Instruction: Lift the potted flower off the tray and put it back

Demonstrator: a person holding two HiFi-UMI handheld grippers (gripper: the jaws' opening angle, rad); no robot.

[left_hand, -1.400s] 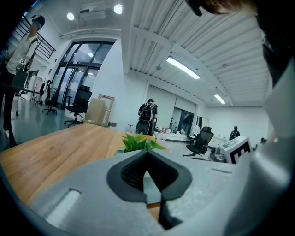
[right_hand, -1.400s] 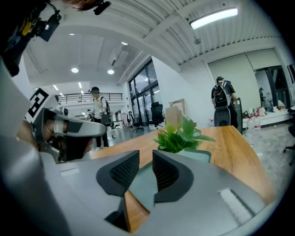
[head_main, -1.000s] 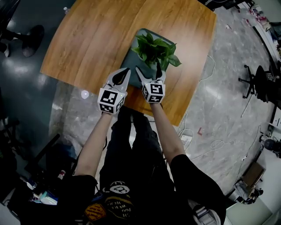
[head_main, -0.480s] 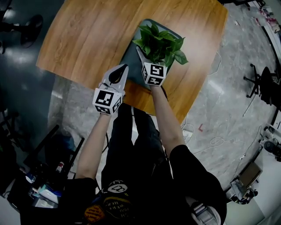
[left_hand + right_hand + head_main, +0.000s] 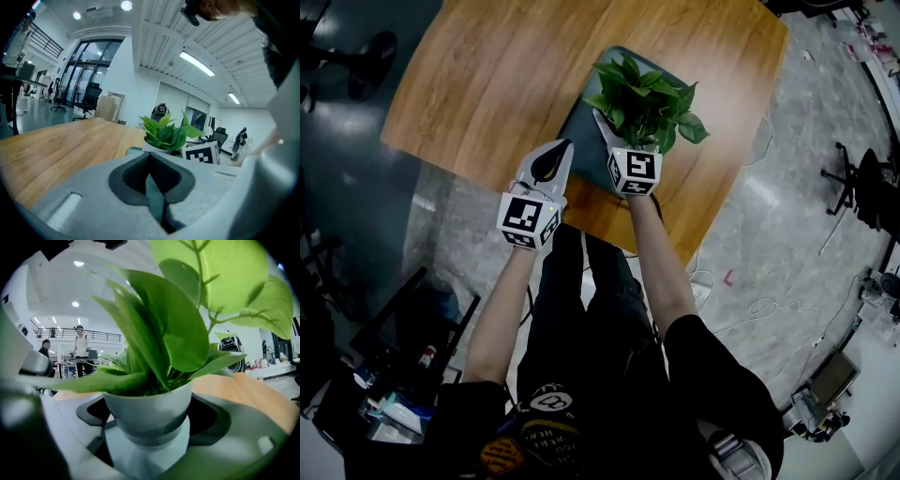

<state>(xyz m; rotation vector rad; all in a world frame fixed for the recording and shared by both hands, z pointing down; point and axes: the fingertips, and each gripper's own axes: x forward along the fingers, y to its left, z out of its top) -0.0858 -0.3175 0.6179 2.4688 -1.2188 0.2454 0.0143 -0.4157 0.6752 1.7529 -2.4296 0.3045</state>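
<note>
A leafy green plant in a white pot stands on a dark grey tray on the wooden table. My right gripper reaches in under the leaves. Its jaws stand wide on either side of the pot and are closing. The dark pads show a gap beside the pot wall. My left gripper hovers at the table's near edge, left of the tray, shut with nothing in it. In the left gripper view the plant is ahead, with the right gripper's marker cube beside it.
The table's near edge lies just under both hands. Bare wood spreads left of the tray. Office chairs and cables lie on the grey floor to the right. People stand far back in the room.
My right gripper has moved forward from the tray's near edge until its jaws stand round the pot under the leaves. The left gripper has stayed near the table edge.
</note>
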